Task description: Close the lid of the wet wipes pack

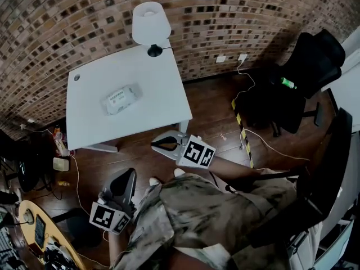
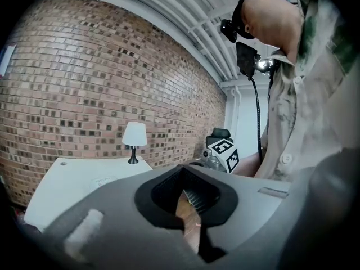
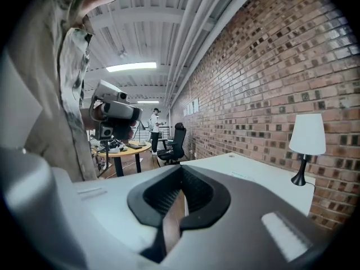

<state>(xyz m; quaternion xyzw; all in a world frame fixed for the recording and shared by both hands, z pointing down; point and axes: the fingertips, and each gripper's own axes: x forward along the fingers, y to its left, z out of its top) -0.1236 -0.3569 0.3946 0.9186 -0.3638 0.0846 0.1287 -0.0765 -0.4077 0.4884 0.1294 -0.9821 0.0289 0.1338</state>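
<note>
The person is standing back from the white table (image 1: 160, 91), holding both tools low against the body, well apart from the tabletop. The wet wipes pack (image 1: 121, 99) is lying flat near the middle of the table, one end turned toward the brick wall (image 1: 62, 27). Nothing is touching it. Whether its lid is up or down is too small to tell. A white-shaded lamp (image 1: 151, 26) is standing at the table's far edge, beside the wall.

The left gripper (image 1: 129, 176) is hanging over the wooden floor (image 1: 208, 114), its jaws drawn almost together, leaving only a thin slit, and gripping nothing. The right gripper (image 1: 159, 145) is sitting just short of the table's near corner, jaws likewise closed to a narrow slit and holding nothing. A black office chair (image 1: 306, 66) is standing off to the person's right.
</note>
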